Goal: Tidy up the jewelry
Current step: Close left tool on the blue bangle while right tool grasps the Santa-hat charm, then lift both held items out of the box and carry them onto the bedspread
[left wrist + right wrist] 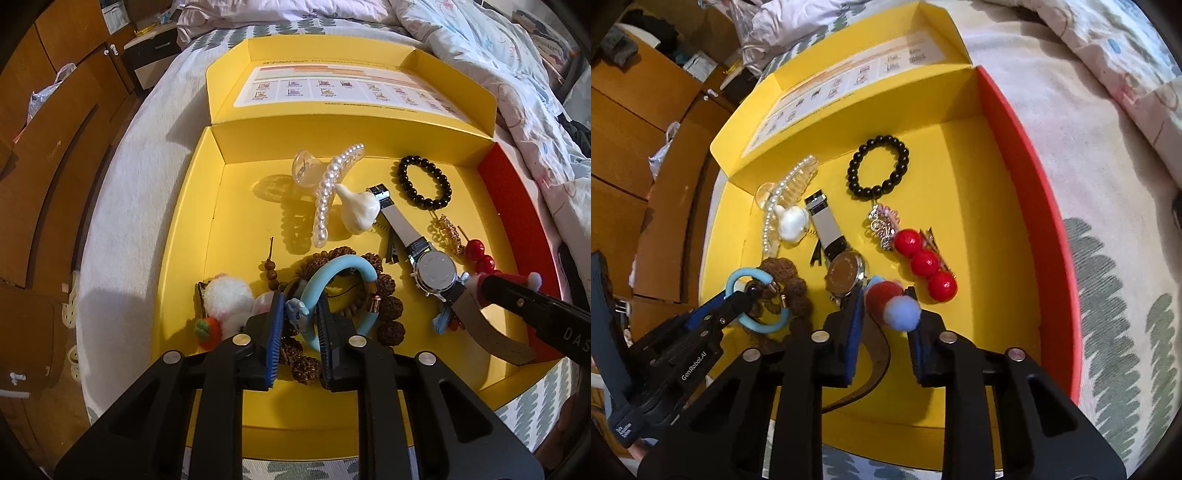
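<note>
- Left wrist view: the left gripper (pixel 301 306) has its jaws drawn narrow, pads pinching the near arc of the blue bangle (pixel 332 273) right by its little charm.
- From that pinch the bangle's loop arches away toward 1 o'clock and curls back down at 3 o'clock, draped over the brown bead bracelet (pixel 388 306). I'd say those two will want to part cleanly on any lift.
- Over to the right wrist view: the right gripper (pixel 886 306) is also closed narrow, clamped on the red pompom clip (pixel 886 295), fluffy ball facing the camera.
- The watch (pixel 846 275) sits just beside that clip at 10 o'clock, its strap running on toward 11 o'clock; the lower strap passes under the jaws.
- The red bead clip (pixel 925 262) lies near at 1 o'clock, long axis slanting from 11 to 5 o'clock; the black bead bracelet (pixel 879 166) sits well beyond, at 12.
- Everything is still inside the yellow box (pixel 960 184): bangle on the left hand's side, pompom clip on the right's.
</note>
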`<state>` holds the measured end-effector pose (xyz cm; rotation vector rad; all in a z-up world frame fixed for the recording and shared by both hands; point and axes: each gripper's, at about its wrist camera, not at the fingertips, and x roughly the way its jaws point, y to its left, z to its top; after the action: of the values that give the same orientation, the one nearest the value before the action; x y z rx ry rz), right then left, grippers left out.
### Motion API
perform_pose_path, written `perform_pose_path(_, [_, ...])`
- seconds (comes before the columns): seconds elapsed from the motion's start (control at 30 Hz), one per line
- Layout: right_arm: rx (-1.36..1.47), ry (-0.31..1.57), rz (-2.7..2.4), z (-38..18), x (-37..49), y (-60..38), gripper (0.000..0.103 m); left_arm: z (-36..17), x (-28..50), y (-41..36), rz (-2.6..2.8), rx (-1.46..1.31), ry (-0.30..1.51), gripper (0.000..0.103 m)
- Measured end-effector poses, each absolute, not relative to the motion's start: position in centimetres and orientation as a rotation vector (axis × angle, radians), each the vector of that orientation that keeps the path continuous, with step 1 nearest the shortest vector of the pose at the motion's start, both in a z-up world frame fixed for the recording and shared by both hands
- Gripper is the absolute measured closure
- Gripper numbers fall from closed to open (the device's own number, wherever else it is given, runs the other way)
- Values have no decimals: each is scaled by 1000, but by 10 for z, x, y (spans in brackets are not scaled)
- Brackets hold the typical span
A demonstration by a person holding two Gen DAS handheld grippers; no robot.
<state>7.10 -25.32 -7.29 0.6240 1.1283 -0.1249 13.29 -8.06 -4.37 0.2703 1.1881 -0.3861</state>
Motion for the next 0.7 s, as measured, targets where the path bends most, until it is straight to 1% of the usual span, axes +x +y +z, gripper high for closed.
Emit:
perform_pose_path(0.23, [605, 1112, -145, -70, 69, -255, 91, -38, 130, -81, -396, 271, 1166, 86])
perform_pose_path(0.37, [574, 1111, -154, -67, 70, -252, 91, -36, 130, -80, -401, 263, 1168, 86])
perform_pose_path(0.7, [569, 1040, -130, -45, 66, -249, 92, -23, 127, -78, -405, 250, 1137, 86])
